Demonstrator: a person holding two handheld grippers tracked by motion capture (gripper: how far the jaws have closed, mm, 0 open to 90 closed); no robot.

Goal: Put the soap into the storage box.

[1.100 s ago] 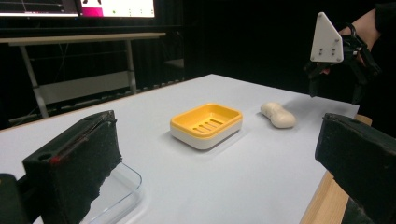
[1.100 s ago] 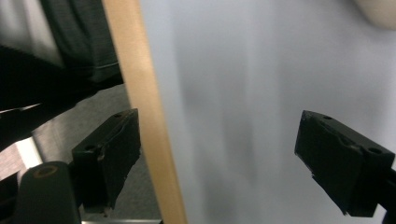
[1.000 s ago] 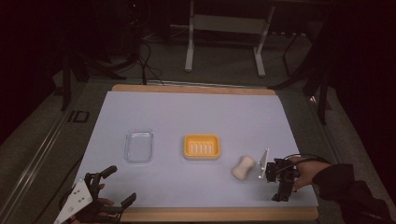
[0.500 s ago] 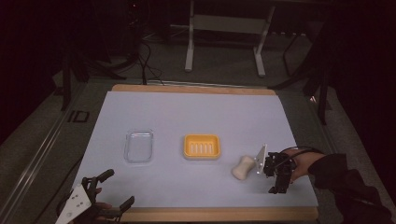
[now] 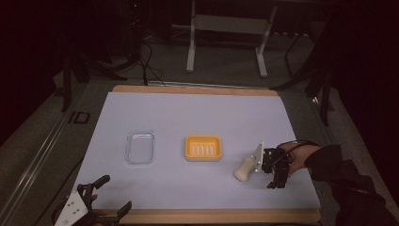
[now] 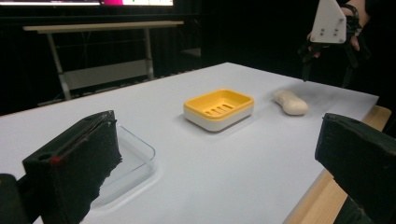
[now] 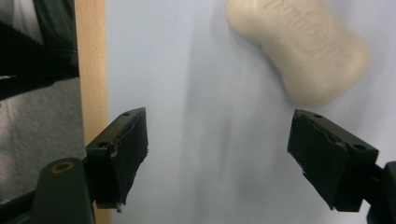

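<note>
Work in hand looks like moving the soap bar [image 5: 245, 169] into the yellow soap dish [image 5: 203, 148]; judged from the layout, barely started. Soap bar lies flat on the white tabletop [image 5: 197, 117], right of the dish and apart from it, near the right-hand near corner. Dish is empty, slots visible in its floor. Nothing lifted, nothing placed.

Right gripper [image 5: 276, 175] sits just right of the soap bar, pointing down at the tabletop. In the right gripper view its fingers [image 7: 122, 148] are spread wide with only bare tabletop between them; the soap bar [image 7: 299, 51] is above and to the right in that view, outside the gap, untouched. So no grasp yet.

Left gripper [image 5: 104, 195] is at the near left edge, well apart from everything, fingers [image 6: 77, 163] released and holding nothing. Its view looks across the clear tray [image 6: 126, 163], the dish [image 6: 218, 108] and the soap bar [image 6: 291, 101] toward the right gripper [image 6: 327, 77].

Clear tray [image 5: 139, 147] sits left of the dish, empty as far as I can tell; role unclear.

Left to do, my read: line the right fingers around the soap bar, close, lift, carry left, set it in the dish. All main steps remain.
</note>
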